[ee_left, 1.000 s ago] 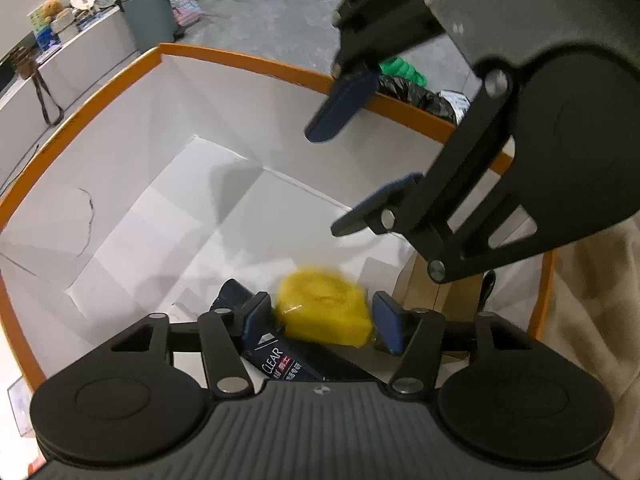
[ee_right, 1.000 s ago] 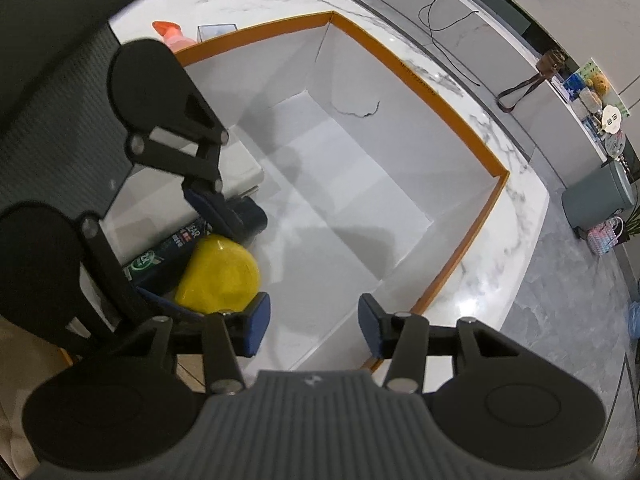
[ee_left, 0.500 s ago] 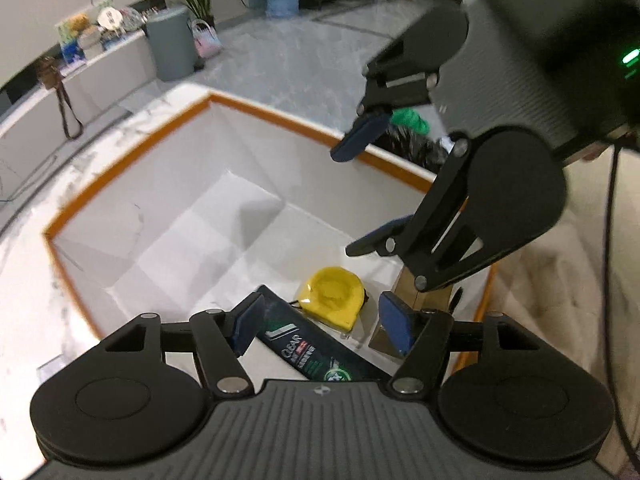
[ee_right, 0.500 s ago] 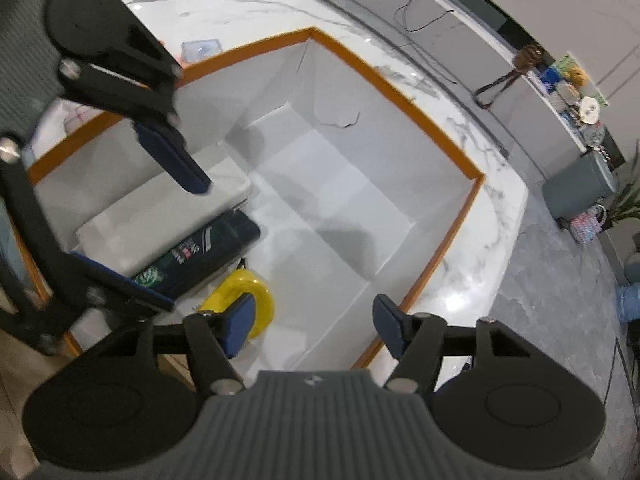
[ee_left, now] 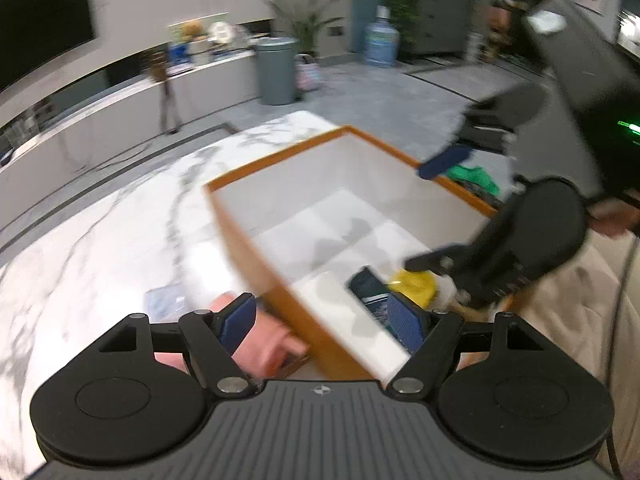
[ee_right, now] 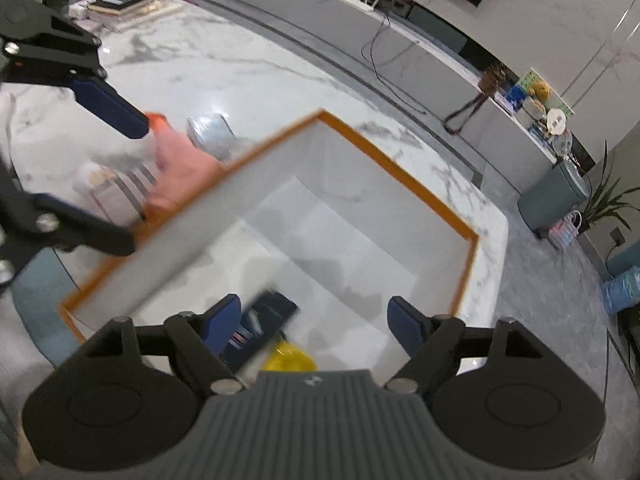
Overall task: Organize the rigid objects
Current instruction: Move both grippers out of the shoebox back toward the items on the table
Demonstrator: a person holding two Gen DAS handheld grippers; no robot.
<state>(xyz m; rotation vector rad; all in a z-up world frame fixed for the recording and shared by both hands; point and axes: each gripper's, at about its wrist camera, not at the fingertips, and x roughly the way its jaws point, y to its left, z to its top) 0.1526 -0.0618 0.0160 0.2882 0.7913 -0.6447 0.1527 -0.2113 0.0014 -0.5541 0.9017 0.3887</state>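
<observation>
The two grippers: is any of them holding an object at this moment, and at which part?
No. The left gripper and the right gripper are both open and empty; the yellow tape measure lies in the box.

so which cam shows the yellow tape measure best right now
The left wrist view. There the yellow tape measure lies in the orange-rimmed box beside the dark bottle, its top visible though blurred. The right wrist view shows only a yellow sliver, cut off by that gripper's own body.
</observation>
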